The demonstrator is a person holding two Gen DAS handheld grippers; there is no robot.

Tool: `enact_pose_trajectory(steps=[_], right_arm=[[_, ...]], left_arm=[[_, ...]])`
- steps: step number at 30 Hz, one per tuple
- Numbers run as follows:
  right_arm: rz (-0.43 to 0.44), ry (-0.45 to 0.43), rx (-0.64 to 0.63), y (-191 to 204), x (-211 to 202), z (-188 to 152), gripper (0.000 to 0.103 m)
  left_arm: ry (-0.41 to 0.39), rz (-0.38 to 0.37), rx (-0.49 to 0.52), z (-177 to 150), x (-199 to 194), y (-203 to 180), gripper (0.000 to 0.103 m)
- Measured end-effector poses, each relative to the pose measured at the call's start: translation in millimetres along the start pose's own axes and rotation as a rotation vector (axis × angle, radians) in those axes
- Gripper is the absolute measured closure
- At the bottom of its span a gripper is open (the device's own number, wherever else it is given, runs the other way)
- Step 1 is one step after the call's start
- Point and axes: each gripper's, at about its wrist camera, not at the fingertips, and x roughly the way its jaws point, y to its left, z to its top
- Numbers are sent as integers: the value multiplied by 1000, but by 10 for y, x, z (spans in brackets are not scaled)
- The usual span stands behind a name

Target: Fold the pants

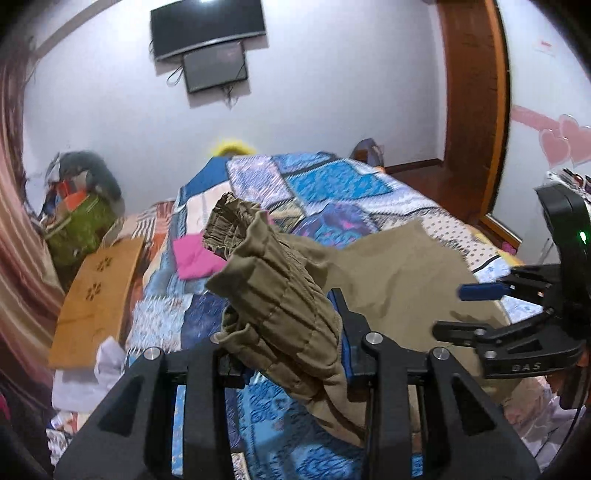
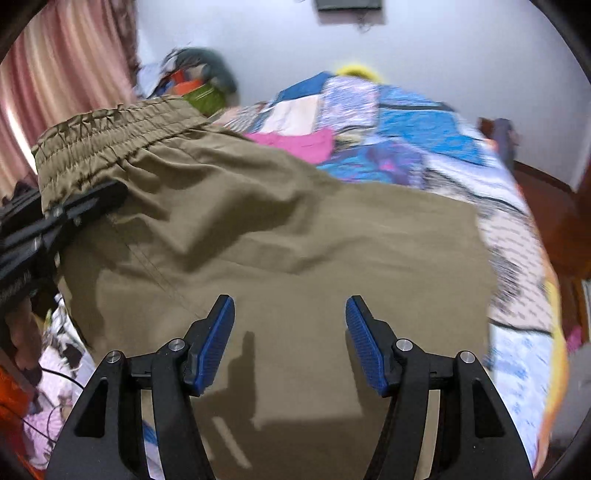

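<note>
Olive-khaki pants [image 2: 295, 229] lie spread on the patchwork bed [image 2: 406, 122]. My left gripper [image 1: 291, 332] is shut on the pants [image 1: 280, 295] near the elastic waistband [image 1: 225, 225] and holds that end lifted and bunched over its fingers. In the right wrist view the left gripper [image 2: 85, 203] shows at the left edge, clamped just below the gathered waistband [image 2: 110, 133]. My right gripper [image 2: 290, 325] is open, its blue pads [image 2: 218, 343] hovering over the flat middle of the pants, holding nothing. It also shows at the right of the left wrist view [image 1: 458, 310].
A pink garment [image 1: 195, 258] lies on the quilt [image 1: 332, 184] beyond the pants. A wooden board [image 1: 96, 295] leans at the bed's left side, with a pile of bags [image 1: 81, 206] behind. A wooden door [image 1: 476, 110] is at the right, screens [image 1: 207, 29] on the wall.
</note>
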Motion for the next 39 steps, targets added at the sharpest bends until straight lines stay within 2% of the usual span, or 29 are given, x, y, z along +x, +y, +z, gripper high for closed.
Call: enact_pose_trajectory(steps=[6, 11, 16, 21, 24, 29, 39], right_arm=[[-81, 29, 64, -297, -202, -401, 44], [-60, 75, 135, -405, -156, -730, 44], [-29, 33, 201, -496, -213, -805, 44], [-74, -32, 215, -639, -456, -830, 44], [-103, -19, 245, -797, -492, -919, 44], [-120, 66, 263, -892, -333, -1153, 44], [-114, 41, 252, -884, -289, -1166, 44]], left_arm=[[-28, -55, 41, 181, -57, -263, 69], [-35, -106, 77, 282, -85, -484, 71], [-30, -147, 107, 395, -75, -728, 74], [-19, -192, 153, 431, -50, -1025, 75], [-5, -216, 172, 426, -9, -1181, 76], [23, -271, 186, 426, 65, -1395, 76], [153, -369, 216, 229, 300, -1747, 76]])
